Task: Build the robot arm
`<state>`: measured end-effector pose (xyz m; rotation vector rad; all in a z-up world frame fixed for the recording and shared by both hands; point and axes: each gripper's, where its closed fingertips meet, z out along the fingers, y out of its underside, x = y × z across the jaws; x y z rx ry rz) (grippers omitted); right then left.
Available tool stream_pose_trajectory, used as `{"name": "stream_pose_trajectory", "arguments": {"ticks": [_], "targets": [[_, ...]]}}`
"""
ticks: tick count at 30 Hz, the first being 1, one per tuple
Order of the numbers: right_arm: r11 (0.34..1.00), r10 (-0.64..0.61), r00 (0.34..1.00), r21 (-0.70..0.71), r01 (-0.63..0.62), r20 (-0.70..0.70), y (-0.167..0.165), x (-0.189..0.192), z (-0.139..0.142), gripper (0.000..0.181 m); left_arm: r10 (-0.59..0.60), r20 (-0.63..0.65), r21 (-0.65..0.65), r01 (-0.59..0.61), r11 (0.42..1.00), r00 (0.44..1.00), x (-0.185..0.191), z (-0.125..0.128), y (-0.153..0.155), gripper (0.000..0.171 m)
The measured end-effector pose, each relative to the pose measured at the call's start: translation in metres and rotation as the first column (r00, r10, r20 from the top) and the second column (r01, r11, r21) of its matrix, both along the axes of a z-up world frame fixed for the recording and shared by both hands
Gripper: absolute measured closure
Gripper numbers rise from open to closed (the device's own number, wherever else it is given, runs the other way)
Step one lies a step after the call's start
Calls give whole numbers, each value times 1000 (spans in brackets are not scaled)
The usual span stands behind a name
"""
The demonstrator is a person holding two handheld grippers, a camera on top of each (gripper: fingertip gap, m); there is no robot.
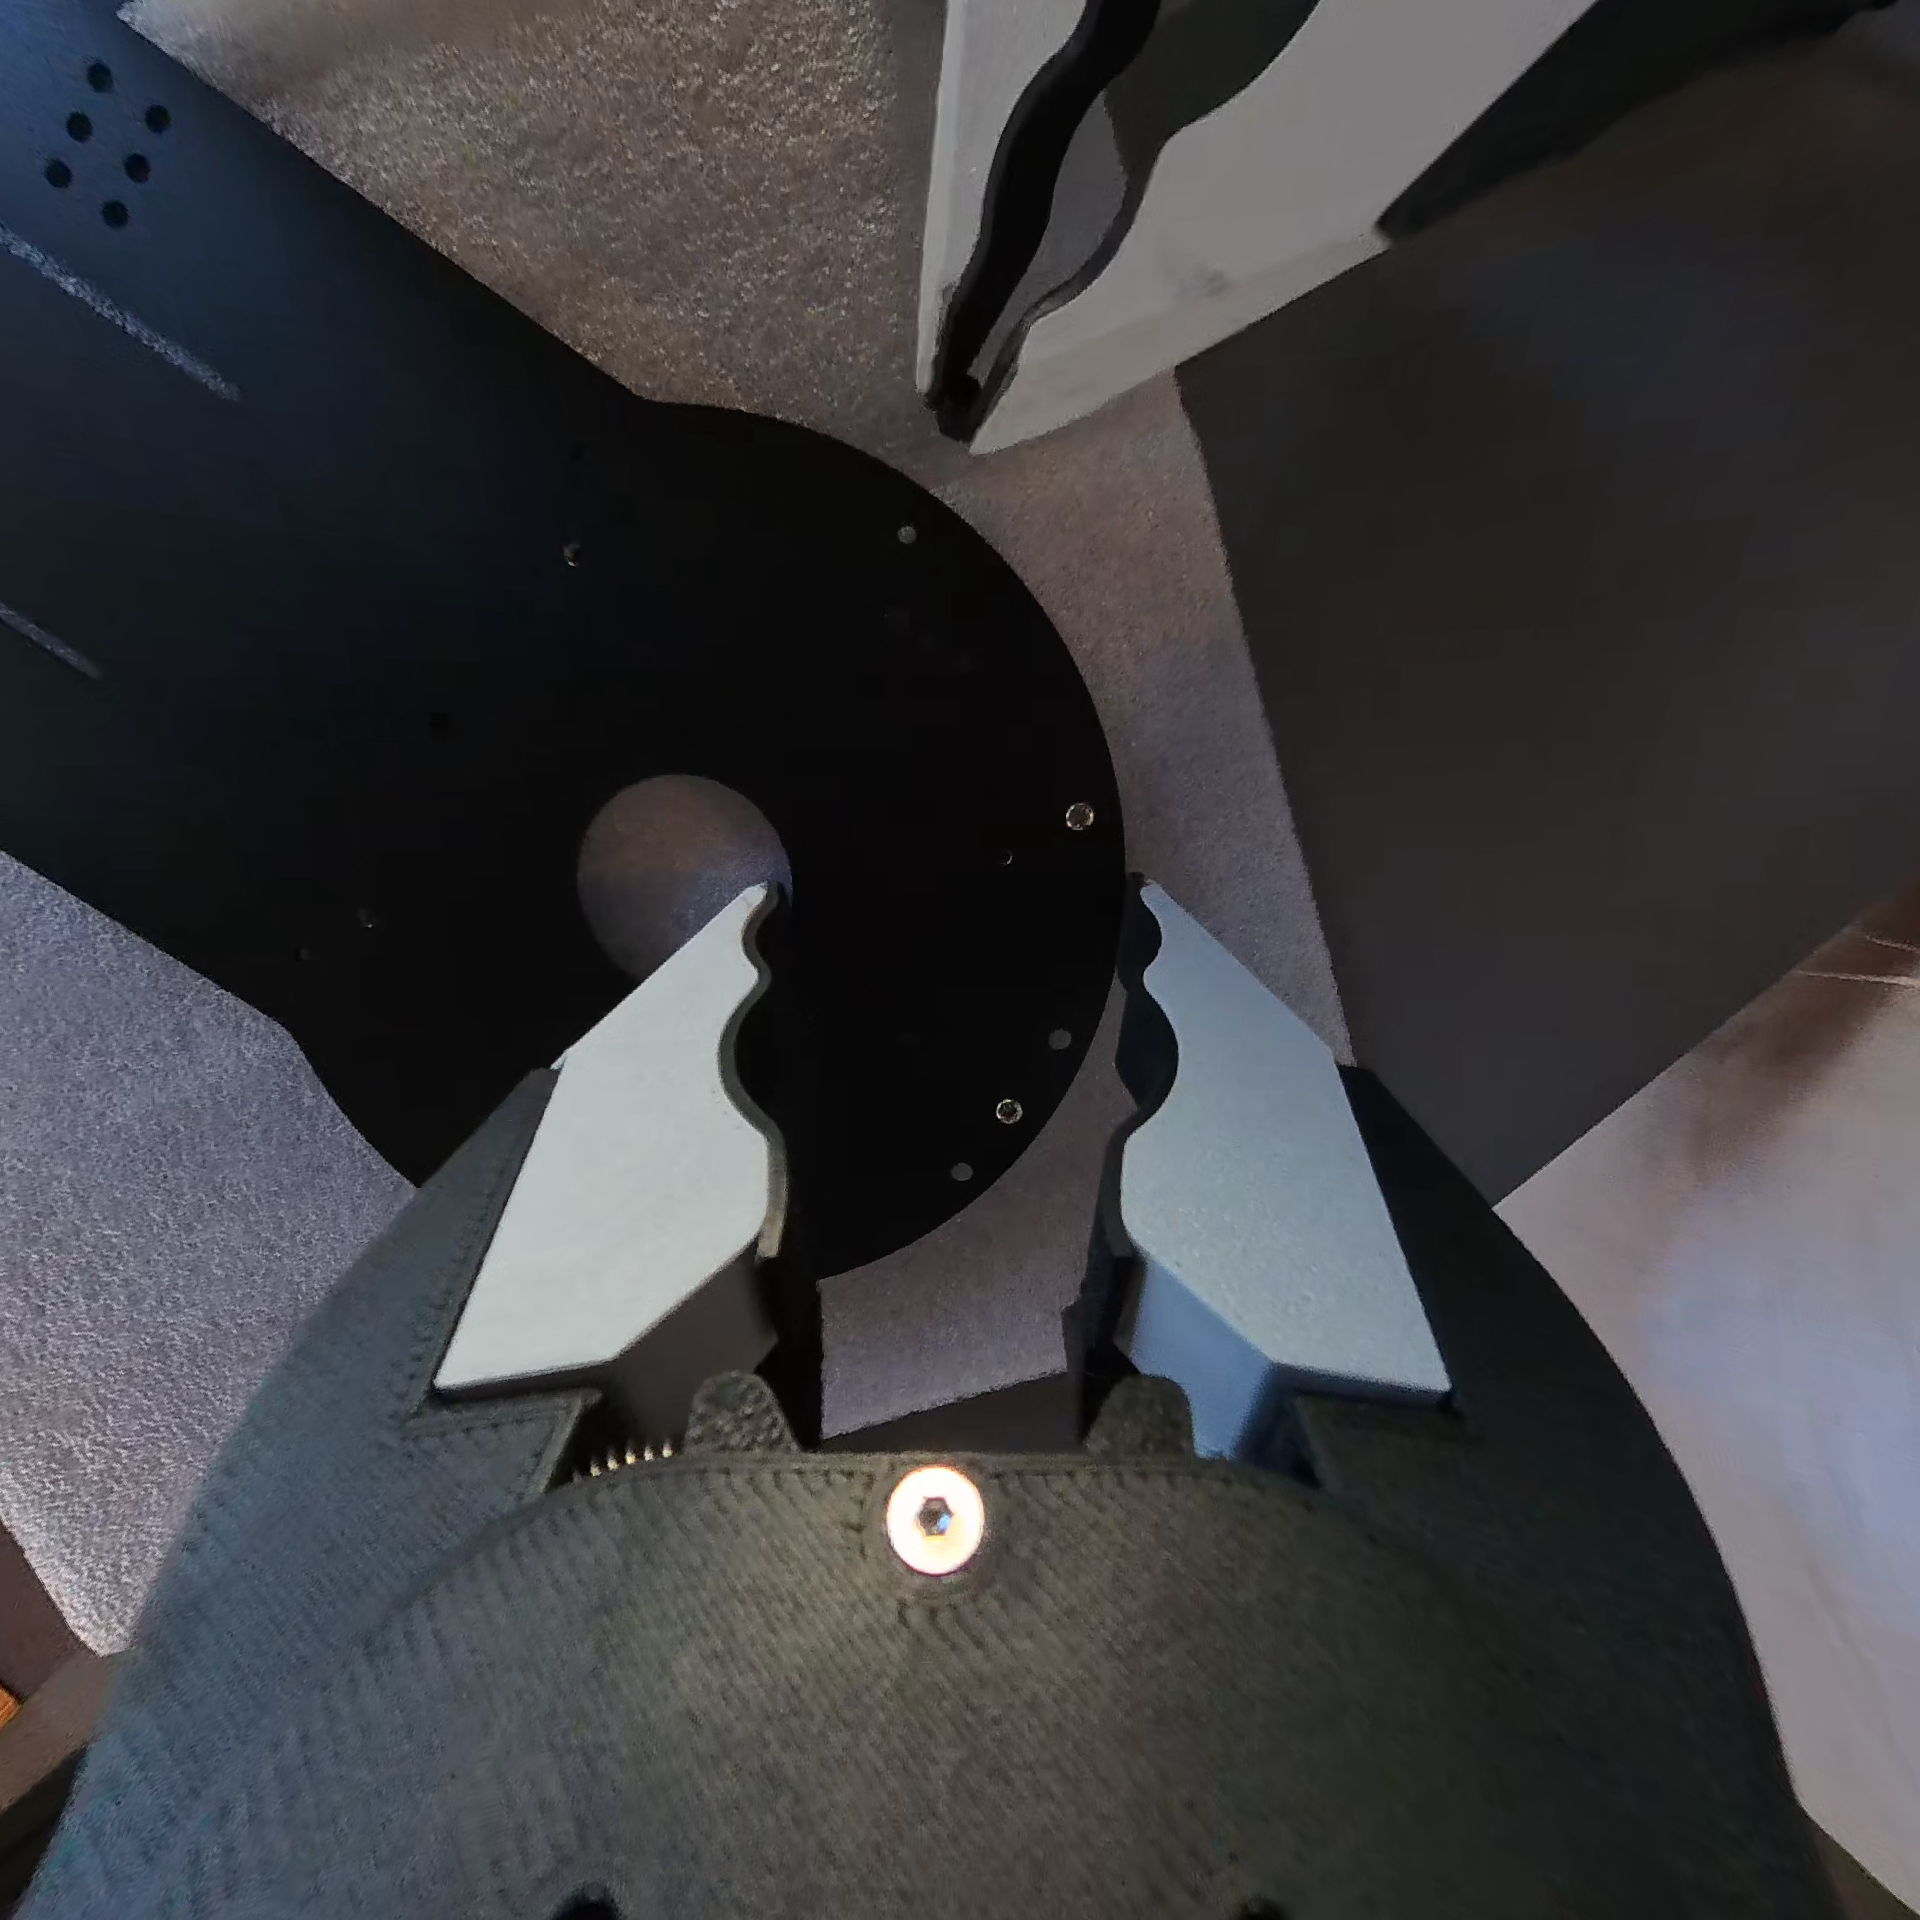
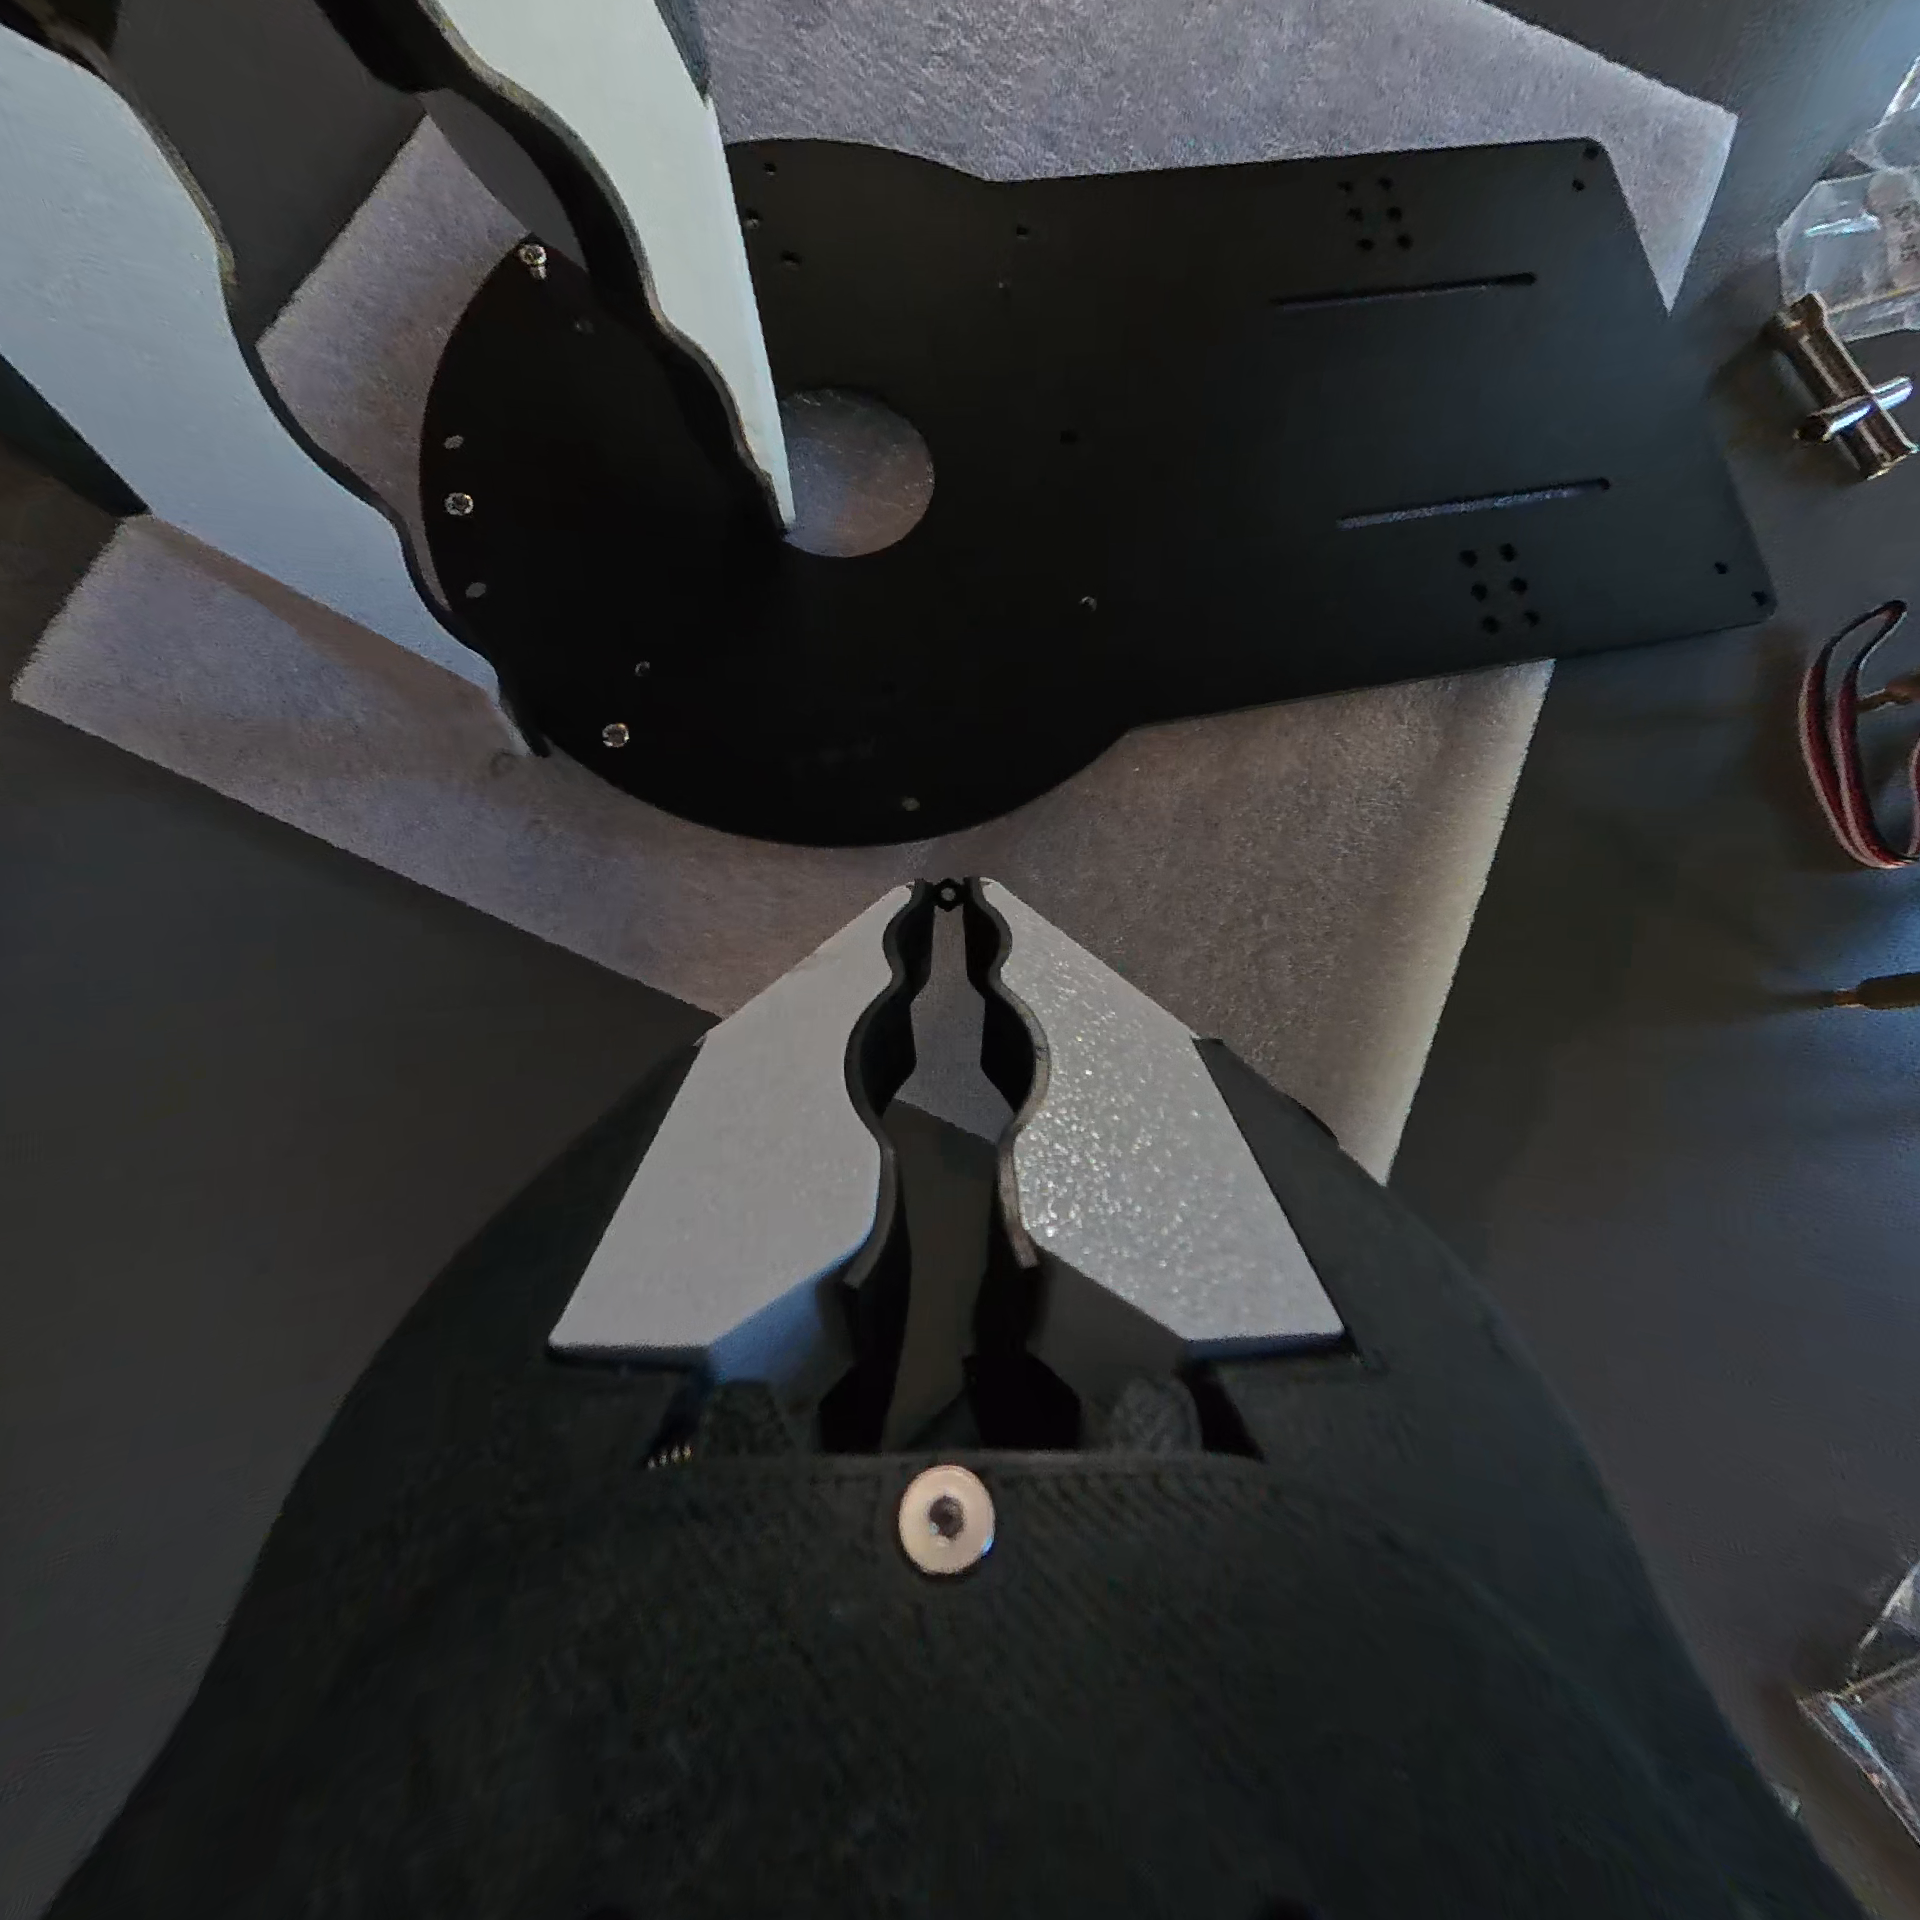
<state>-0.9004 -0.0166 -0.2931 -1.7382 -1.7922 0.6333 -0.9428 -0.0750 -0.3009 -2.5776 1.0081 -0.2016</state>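
Observation:
A flat black plate [image 1: 436,623] with a round end, a round hole [image 1: 675,862], slots and small rim screws [image 1: 1078,817] lies on a grey foam sheet [image 1: 644,208]. My left gripper [image 1: 956,894] is open, its fingers straddling the plate's round end, one tip over the hole, the other at the rim. It holds nothing. My right gripper [image 2: 948,896] is shut on a tiny black nut-like part [image 2: 948,891] just short of the plate's [image 2: 1039,468] rim. The right gripper also shows in the left wrist view [image 1: 961,400], and the left gripper shows in the right wrist view [image 2: 644,613].
The foam sheet [image 2: 1299,883] rests on a dark mat [image 2: 312,1039]. To the right lie a metal cross-shaped tool [image 2: 1849,416], clear plastic bags of parts [image 2: 1860,208], a red and white ribbon cable [image 2: 1860,748], a thin pin-like tip [image 2: 1860,992] and another bag [image 2: 1870,1704]. The gap from one gripper's tips to the other's is roughly 8 cm.

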Motion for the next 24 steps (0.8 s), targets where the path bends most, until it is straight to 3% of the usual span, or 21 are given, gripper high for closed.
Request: {"name": "stream_pose_trajectory", "arguments": {"ticks": [15, 24], "targets": [[999, 40, 996, 5, -41, 74, -6, -3, -7, 176, 1, 9, 23, -1, 1000, 1000, 0, -1, 0, 108], [999, 10, 1000, -52, -10, 11, -3, -1, -5, 171, 14, 73, 83, -20, 996, 997, 0, 0, 2, 108]]}}
